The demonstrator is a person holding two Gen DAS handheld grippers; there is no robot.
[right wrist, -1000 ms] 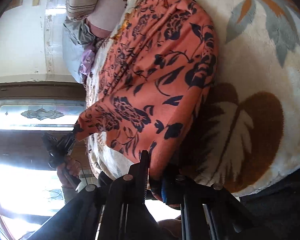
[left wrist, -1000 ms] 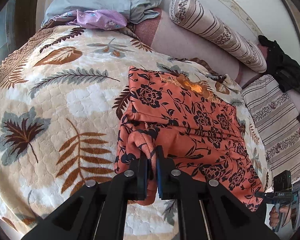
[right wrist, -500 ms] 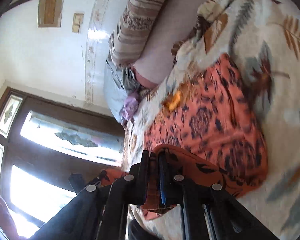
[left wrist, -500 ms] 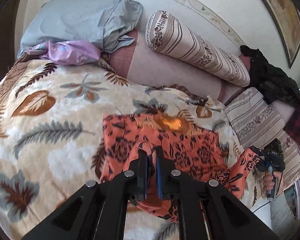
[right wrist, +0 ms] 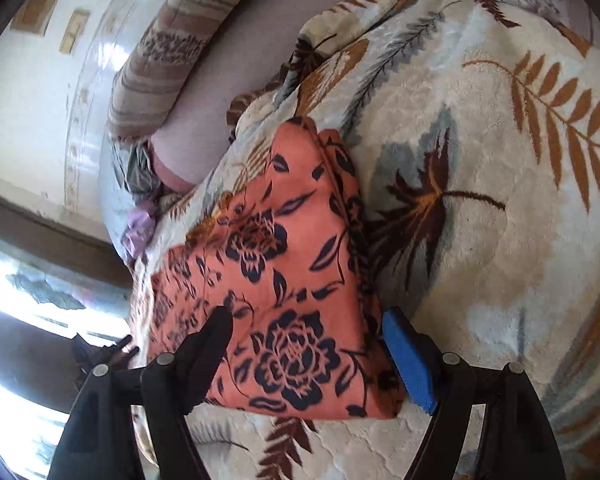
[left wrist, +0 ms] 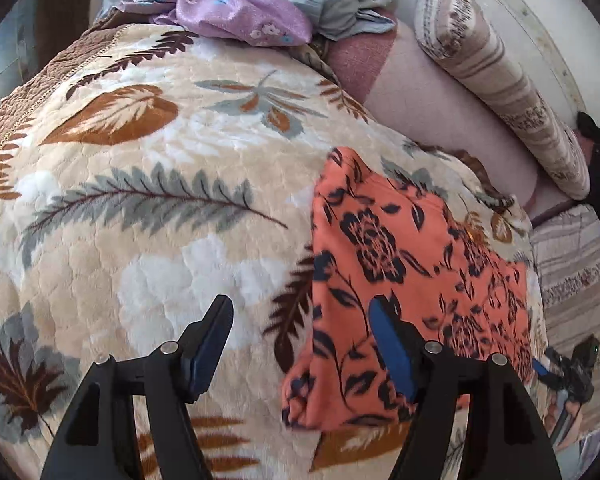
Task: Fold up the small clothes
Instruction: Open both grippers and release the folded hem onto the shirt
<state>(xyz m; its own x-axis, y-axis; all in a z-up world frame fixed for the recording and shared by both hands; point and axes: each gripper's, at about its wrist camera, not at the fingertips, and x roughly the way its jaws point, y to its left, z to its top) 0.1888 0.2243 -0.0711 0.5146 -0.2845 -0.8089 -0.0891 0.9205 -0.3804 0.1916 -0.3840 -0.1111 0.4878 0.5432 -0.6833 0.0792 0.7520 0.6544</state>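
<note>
Orange garment (left wrist: 400,264) printed with dark navy flowers and leaves. Cream blanket (left wrist: 160,200) patterned with brown, rust and grey-green leaves. Bolster (left wrist: 500,80) striped beige and brown. Lilac cloth (left wrist: 236,16) with small flowers. Black gripper fingers (right wrist: 208,356) with blue pads (right wrist: 410,364).

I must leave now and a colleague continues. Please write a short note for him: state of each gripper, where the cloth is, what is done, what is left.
Left gripper: open, holding nothing.
Right gripper: open, holding nothing.
The orange garment lies folded on the blanket, free of both grippers.
Done: one fold, garment released.
Left: probably one more fold or smoothing; other clothes wait near the pillow.
</note>
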